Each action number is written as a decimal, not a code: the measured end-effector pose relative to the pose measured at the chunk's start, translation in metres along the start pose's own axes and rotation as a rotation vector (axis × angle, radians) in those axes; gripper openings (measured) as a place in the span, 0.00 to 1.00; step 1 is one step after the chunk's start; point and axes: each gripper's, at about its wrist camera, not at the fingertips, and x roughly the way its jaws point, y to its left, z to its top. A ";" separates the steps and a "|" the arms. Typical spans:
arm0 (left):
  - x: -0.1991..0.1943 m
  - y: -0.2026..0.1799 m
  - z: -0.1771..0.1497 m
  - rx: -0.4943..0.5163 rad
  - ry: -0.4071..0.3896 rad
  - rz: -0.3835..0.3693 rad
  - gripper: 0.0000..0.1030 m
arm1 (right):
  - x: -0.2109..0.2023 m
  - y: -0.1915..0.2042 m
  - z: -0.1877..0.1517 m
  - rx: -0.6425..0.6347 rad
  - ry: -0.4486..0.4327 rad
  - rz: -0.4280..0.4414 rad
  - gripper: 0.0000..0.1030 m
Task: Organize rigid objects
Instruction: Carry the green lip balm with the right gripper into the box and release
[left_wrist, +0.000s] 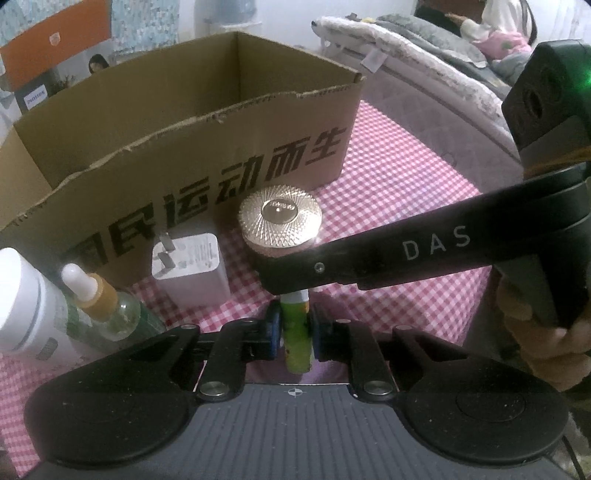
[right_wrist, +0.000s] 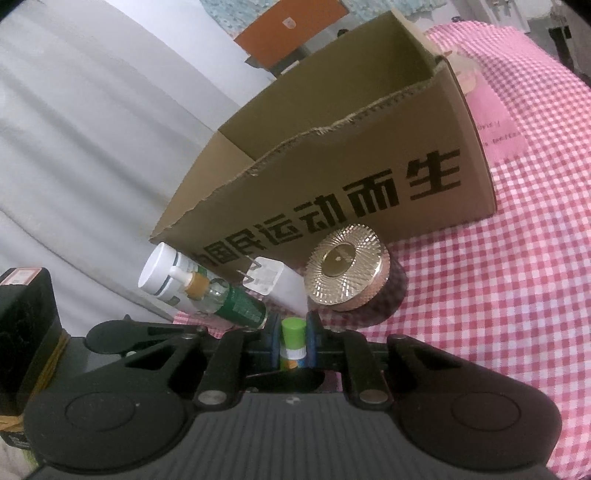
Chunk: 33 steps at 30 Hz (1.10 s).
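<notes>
A small green tube with a green cap is held over the pink checked cloth. My left gripper is shut on its body, blue pads pressing on both sides. My right gripper is shut on the cap end of the same tube. In the left wrist view one black finger of the right gripper reaches in from the right and hides the tube's top. Just behind stands an open cardboard box; its floor is hidden.
In front of the box stand a gold-lidded jar, a white charger plug, a dropper bottle and a white-capped bottle. A bed lies to the right.
</notes>
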 end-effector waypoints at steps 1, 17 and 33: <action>-0.002 0.000 0.000 0.001 -0.006 0.001 0.15 | -0.002 0.001 0.000 -0.002 -0.005 0.001 0.15; -0.072 0.004 0.024 0.021 -0.182 0.039 0.14 | -0.042 0.066 0.025 -0.161 -0.113 0.009 0.15; -0.064 0.089 0.108 -0.121 -0.144 0.030 0.14 | 0.004 0.101 0.145 -0.263 -0.052 0.060 0.15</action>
